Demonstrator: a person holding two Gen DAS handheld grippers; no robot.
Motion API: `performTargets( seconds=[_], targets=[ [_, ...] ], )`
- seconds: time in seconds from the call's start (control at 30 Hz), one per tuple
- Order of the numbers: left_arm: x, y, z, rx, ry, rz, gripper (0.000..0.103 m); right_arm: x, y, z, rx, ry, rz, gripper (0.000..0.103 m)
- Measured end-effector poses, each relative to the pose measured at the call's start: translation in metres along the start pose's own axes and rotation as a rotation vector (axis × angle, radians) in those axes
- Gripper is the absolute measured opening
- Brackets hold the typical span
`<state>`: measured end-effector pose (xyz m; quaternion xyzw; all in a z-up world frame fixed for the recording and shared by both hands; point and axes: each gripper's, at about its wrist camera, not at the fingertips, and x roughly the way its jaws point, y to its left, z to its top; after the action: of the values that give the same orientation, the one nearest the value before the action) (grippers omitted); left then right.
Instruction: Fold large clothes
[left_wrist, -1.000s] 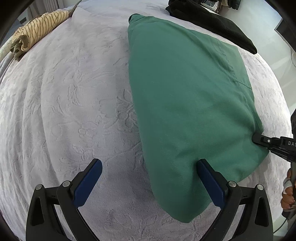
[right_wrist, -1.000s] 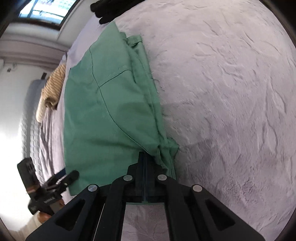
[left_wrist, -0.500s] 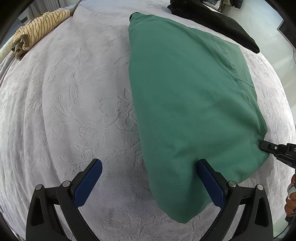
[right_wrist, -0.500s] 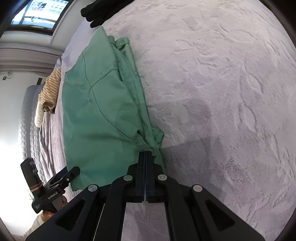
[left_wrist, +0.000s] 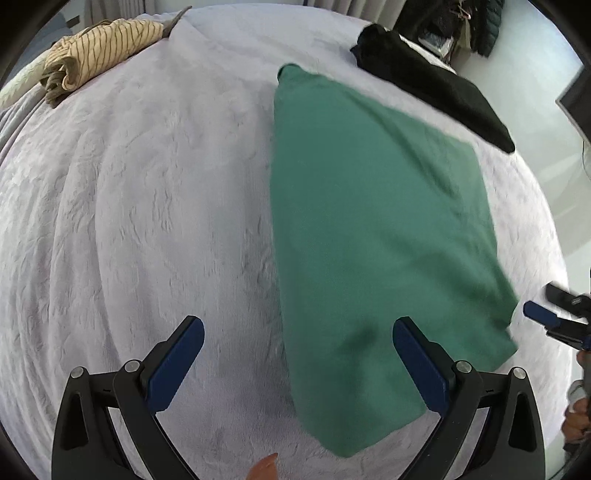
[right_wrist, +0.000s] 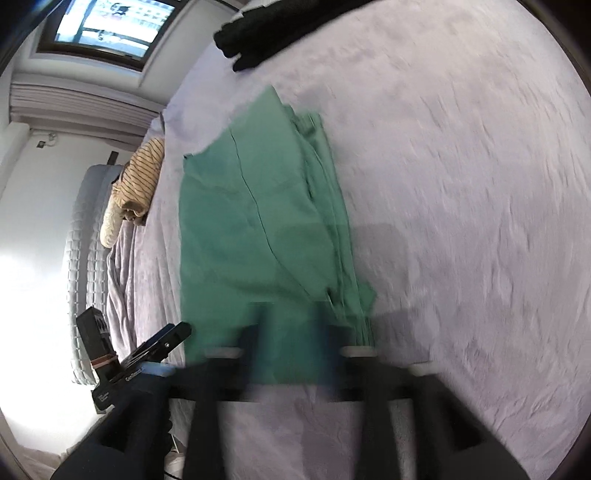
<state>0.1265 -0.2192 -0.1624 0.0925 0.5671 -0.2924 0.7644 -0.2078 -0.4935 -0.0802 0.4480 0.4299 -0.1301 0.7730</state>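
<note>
On the lilac bedspread (left_wrist: 147, 206) — folded green garment (left_wrist: 369, 229).
Left gripper (left_wrist: 295, 354) spread wide, empty; right gripper (right_wrist: 295, 332) opening, blurred — cloth released.

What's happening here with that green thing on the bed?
A person is folding clothes on a bed with a handheld tool in each hand. The green garment lies flat, folded into a long strip. The right tool is opening right at the garment's near corner, with the pads clear of the cloth. The left tool hangs open above the garment's near end, gripping nothing. A striped garment and a black garment lie at the far edge of the bed.
</note>
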Motion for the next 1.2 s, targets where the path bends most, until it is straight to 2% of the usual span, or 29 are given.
performTargets(
  seconds=[0.17, 0.3, 0.43, 0.5, 0.6, 0.67, 0.8, 0.83, 0.87, 0.9, 0.93, 0.97, 1.03, 1.2],
  targets=[
    [0.007, 0.012, 0.025, -0.031, 0.031, -0.004, 0.102, 0.014, 0.008, 0.036, -0.054, -0.014, 0.007, 0.084],
    [0.027, 0.029, 0.04, -0.058, 0.076, -0.062, 0.102, 0.044, -0.001, 0.068, -0.052, 0.035, 0.012, 0.084],
    [0.057, 0.042, 0.045, -0.102, 0.171, -0.236, 0.102, 0.077, -0.026, 0.096, 0.014, 0.099, 0.073, 0.084],
    [0.067, 0.044, 0.044, -0.12, 0.214, -0.323, 0.102, 0.093, -0.037, 0.108, 0.066, 0.13, 0.165, 0.084],
    [0.082, 0.038, 0.042, -0.105, 0.265, -0.404, 0.102, 0.109, -0.036, 0.123, 0.077, 0.146, 0.236, 0.084],
    [0.092, 0.027, 0.04, -0.073, 0.294, -0.412, 0.102, 0.119, -0.03, 0.131, 0.059, 0.159, 0.252, 0.084],
    [0.101, 0.011, 0.038, -0.012, 0.309, -0.368, 0.102, 0.136, -0.027, 0.14, 0.095, 0.156, 0.248, 0.083],
    [0.099, 0.01, 0.038, -0.001, 0.308, -0.36, 0.1, 0.138, -0.027, 0.141, 0.112, 0.152, 0.241, 0.079],
    [0.095, 0.008, 0.037, 0.013, 0.295, -0.357, 0.092, 0.139, -0.027, 0.141, 0.121, 0.151, 0.233, 0.054],
    [0.091, 0.006, 0.037, 0.03, 0.285, -0.344, 0.079, 0.141, -0.026, 0.139, 0.132, 0.157, 0.244, 0.035],
    [0.086, 0.005, 0.037, 0.042, 0.274, -0.335, 0.069, 0.139, -0.025, 0.137, 0.135, 0.144, 0.247, 0.034],
    [0.078, 0.006, 0.037, 0.052, 0.254, -0.343, 0.064, 0.136, -0.022, 0.135, 0.134, 0.128, 0.268, 0.027],
    [0.063, 0.01, 0.038, 0.05, 0.23, -0.365, 0.05, 0.13, -0.017, 0.131, 0.148, 0.106, 0.319, 0.027],
    [0.025, 0.018, 0.037, 0.061, 0.178, -0.427, 0.045, 0.11, 0.007, 0.117, 0.17, 0.073, 0.443, 0.026]
  ],
)
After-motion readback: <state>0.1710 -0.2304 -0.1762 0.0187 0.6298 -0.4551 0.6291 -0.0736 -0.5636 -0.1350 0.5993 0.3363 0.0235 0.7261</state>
